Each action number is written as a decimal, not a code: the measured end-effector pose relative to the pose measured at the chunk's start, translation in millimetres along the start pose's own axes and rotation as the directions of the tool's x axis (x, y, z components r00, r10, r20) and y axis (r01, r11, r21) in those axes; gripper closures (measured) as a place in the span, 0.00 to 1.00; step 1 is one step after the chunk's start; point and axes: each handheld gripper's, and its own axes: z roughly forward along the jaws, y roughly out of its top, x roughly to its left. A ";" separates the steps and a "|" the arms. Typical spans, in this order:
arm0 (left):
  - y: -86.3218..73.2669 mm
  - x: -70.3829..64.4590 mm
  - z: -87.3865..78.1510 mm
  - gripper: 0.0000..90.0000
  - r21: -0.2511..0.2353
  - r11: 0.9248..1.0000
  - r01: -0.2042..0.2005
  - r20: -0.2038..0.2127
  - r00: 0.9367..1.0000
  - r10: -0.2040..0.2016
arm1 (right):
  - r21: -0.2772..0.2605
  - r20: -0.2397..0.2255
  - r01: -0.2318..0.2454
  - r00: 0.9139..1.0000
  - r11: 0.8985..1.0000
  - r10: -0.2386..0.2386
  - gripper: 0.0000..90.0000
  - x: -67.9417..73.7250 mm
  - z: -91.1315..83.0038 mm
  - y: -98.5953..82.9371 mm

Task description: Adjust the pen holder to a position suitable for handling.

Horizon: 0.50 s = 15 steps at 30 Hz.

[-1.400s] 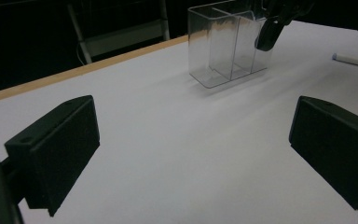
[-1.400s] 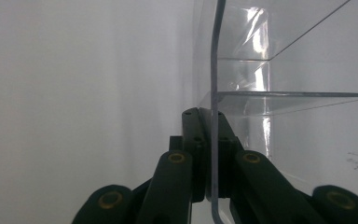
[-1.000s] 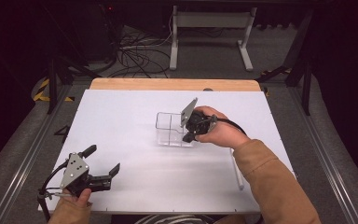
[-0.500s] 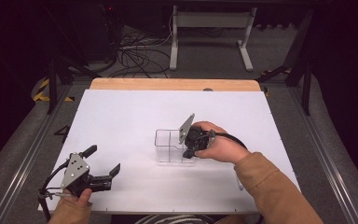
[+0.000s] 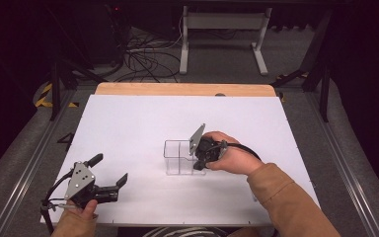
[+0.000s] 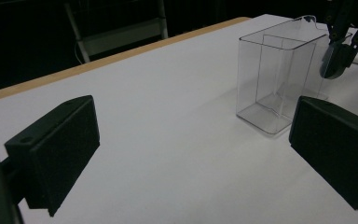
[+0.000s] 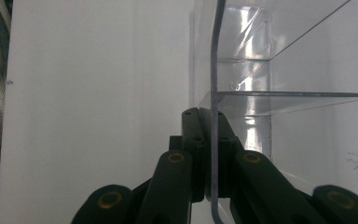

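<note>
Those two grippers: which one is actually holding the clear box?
The right gripper: its jaws are clamped on one wall of the clear plastic box. The left gripper sits open near the table's front corner, holding nothing.

Right gripper (image 5: 201, 159) grips clear box (image 5: 178, 157) (left gripper (image 5: 109, 174) apart).

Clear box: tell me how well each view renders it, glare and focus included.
High view: the clear box reads as faint outlines on the white table. Left gripper view: edges sharp, its own jaws soft. Right gripper view: the wall pinched by the right gripper is crisp, with bright streaks of glare beyond it.
</note>
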 end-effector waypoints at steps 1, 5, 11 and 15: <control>0.1 -0.1 0.2 0.03 -0.001 1.000 -0.002 0.000 1.000 0.002 | -0.001 0.001 0.000 1.000 1.000 0.000 0.98 0.1 0.1 -0.1; 0.0 -0.1 0.4 0.03 0.000 1.000 -0.002 0.000 1.000 0.002 | 0.000 0.006 0.002 1.000 1.000 -0.002 0.98 1.8 0.8 0.0; 0.0 -0.1 0.5 0.03 0.000 1.000 -0.002 0.000 1.000 0.002 | -0.027 0.009 -0.047 0.999 0.999 0.047 0.79 3.1 -2.5 -2.2; -0.2 0.2 1.1 0.03 0.001 1.000 -0.002 0.001 1.000 0.002 | -0.090 0.036 -0.071 0.997 0.993 0.075 0.64 8.4 -12.9 -4.0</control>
